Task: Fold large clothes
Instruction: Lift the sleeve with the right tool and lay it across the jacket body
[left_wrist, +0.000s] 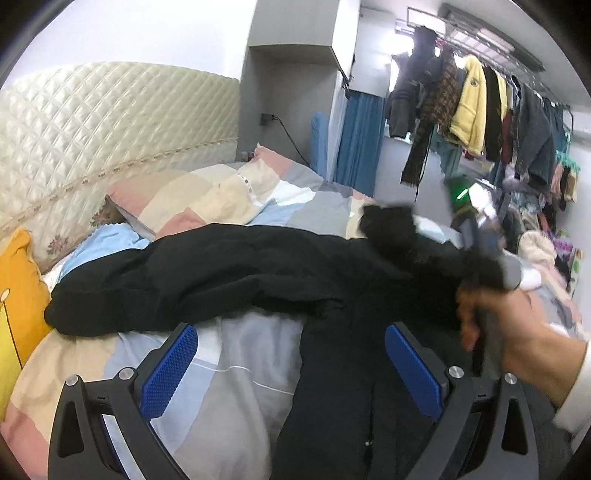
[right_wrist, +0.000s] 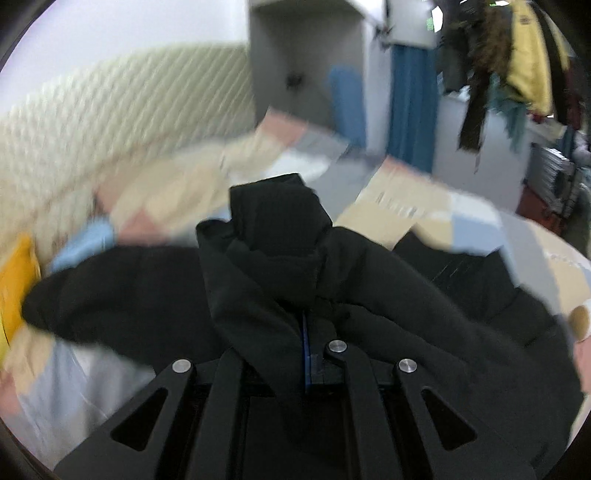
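My right gripper (right_wrist: 304, 343) pinches a fold of the black coat (left_wrist: 229, 273), which lies spread across the bed (left_wrist: 236, 369). My left gripper (left_wrist: 291, 369) hangs over it, fingers spread and empty. I judge folding barely begun: one sleeve (left_wrist: 110, 295) is outstretched, body unfolded.

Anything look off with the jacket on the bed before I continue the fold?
Nothing damaged. The black jacket lies crumpled across the patchwork bedspread, one sleeve trailing toward the yellow pillow. The right gripper is pinching a bunched fold, so the fabric isn't flat.
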